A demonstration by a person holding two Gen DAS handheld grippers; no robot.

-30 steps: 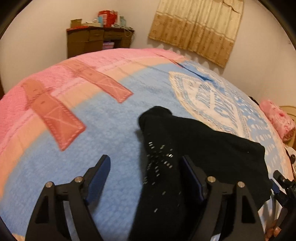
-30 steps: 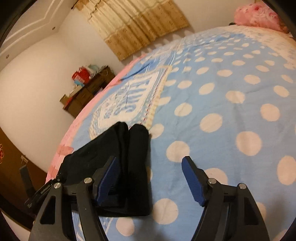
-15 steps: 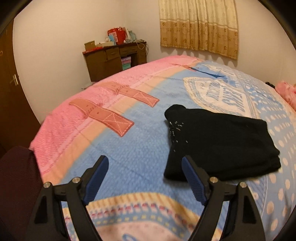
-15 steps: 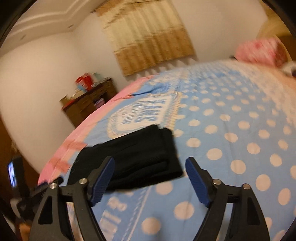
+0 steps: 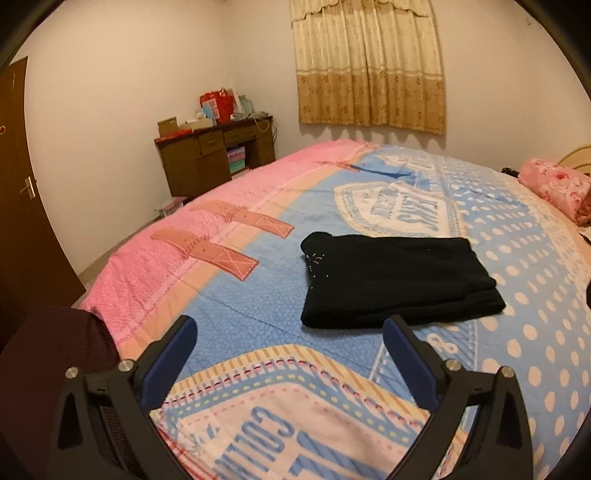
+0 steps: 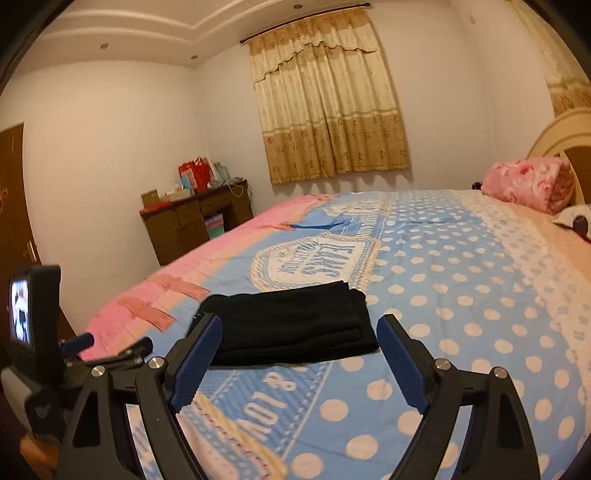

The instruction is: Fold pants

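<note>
Folded black pants (image 5: 397,282) lie flat mid-bed on the blue dotted bedspread (image 5: 535,295), while the left gripper (image 5: 290,354) and right gripper (image 6: 299,350), jaws just widened, gape empty.

A bedroom with plain white walls (image 6: 110,122) and a stepped ceiling (image 6: 147,26) set with small recessed lights. A beige-and-gold patterned curtain (image 5: 369,62) hangs closed on a rod over the window. In the far corner stands a dark wooden desk (image 5: 207,158) with drawers — boxes, a red bag (image 5: 218,105) and other clutter on top, pastel items stacked in its open middle. A brown door (image 5: 18,177) with a metal handle sits at the left. The bed (image 5: 517,258) fills most of the room, its cover pink along one side, blue with cream dots elsewhere. A pink floral pillow (image 6: 528,182) lies against a cream headboard (image 6: 561,136). The light is warm and dim.
</note>
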